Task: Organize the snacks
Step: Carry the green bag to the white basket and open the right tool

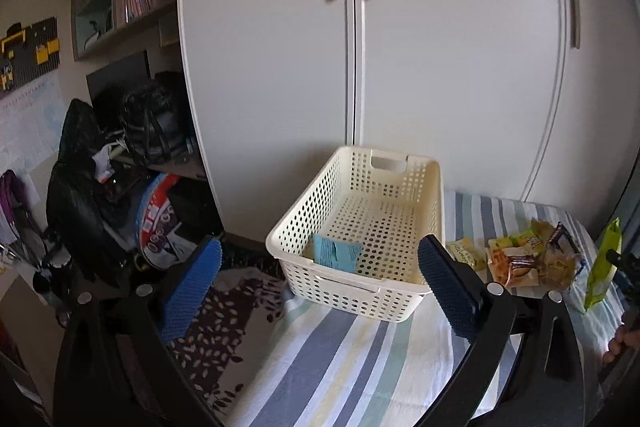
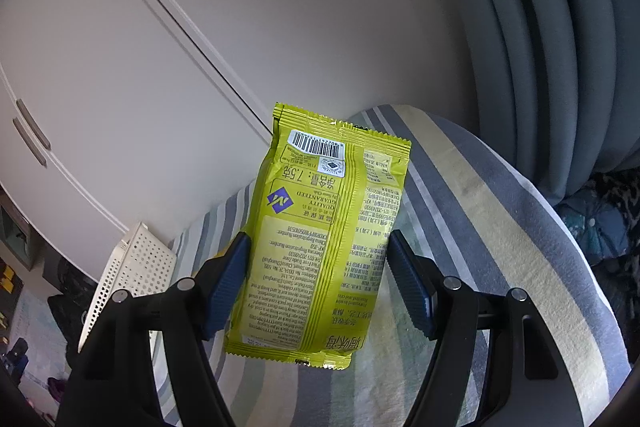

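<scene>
A cream perforated basket [image 1: 360, 287] stands on the striped bedcover, with a blue snack packet [image 1: 337, 254] lying in its near corner. My left gripper [image 1: 320, 281] hangs open in front of the basket, nothing between its blue pads. A heap of snack packets [image 1: 520, 259] lies on the cover to the right of the basket. My right gripper [image 2: 316, 283] is shut on a yellow-green snack bag [image 2: 320, 227], held above the cover with its printed back facing the camera. The same yellow-green snack bag [image 1: 602, 267] shows at the far right of the left wrist view. The basket [image 2: 132, 267] sits at the lower left in the right wrist view.
White wardrobe doors [image 1: 360, 47] rise right behind the basket. A black chair piled with bags [image 1: 84, 195] and a patterned rug [image 1: 224, 331] lie left of the bed. Grey curtains [image 2: 560, 47] hang at the right. The striped cover [image 1: 340, 367] has bare room in front of the basket.
</scene>
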